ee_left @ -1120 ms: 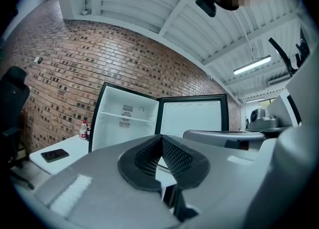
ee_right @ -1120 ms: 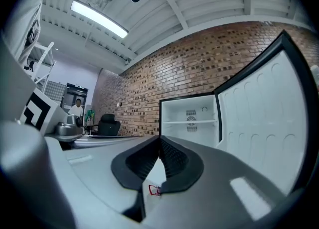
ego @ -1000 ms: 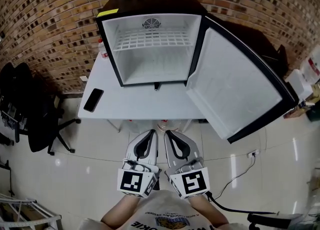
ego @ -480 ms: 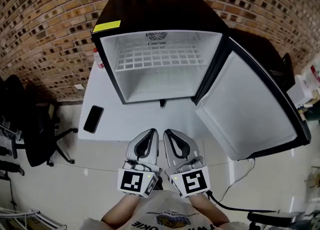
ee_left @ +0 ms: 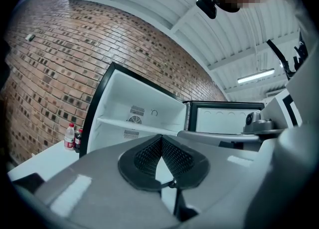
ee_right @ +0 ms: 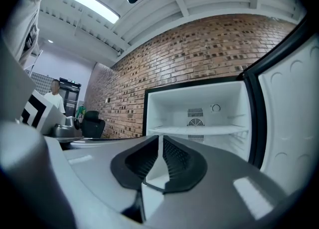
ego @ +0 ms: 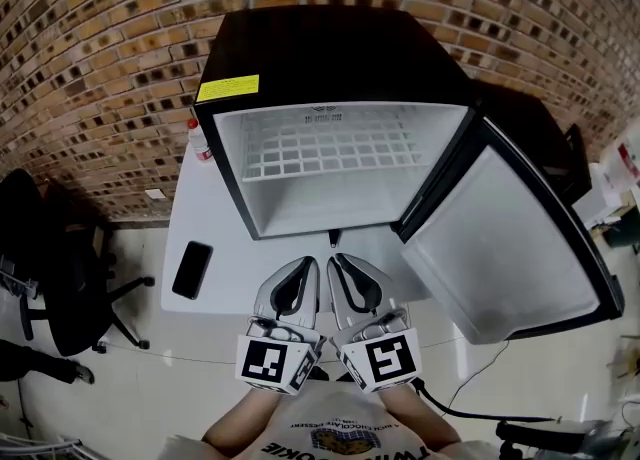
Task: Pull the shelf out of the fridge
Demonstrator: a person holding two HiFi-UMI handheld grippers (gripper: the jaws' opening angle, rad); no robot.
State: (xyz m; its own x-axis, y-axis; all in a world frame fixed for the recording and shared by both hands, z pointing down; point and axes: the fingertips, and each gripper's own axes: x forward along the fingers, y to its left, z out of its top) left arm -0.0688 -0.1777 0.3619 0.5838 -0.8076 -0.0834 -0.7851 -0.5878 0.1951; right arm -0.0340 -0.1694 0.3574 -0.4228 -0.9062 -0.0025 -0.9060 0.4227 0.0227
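— Your left gripper (ego: 303, 266) is closed, pads together, nothing between them. Your right gripper (ego: 338, 264) is parting its jaws: a thin slit shows between the pads, and nothing is in it either. Both are held side by side, low in front of you, over the near edge of the table (ego: 215, 223).

— What has changed in the last second?

— You have stepped in. In the head view the fridge (ego: 330, 48) is now larger and sits closer to your grippers than it did a second ago, while the grippers hold the same place in front of your body. The right jaws were together then; they are opening now.

— Where is the shelf?

— The shelf (ego: 325, 153), a white wire grid, is fully seated inside the fridge, level and bare. The door (ego: 505, 248) stands wide open to your right, clear of the opening. Neither gripper touches the shelf; both are well short of it.

— Finding?

— In my judgement this is the approach, with the pull not yet begun. The right gripper looks to be readying for the front edge of the shelf. Note the phone (ego: 191, 269) on the table at your left, out of the reach path.
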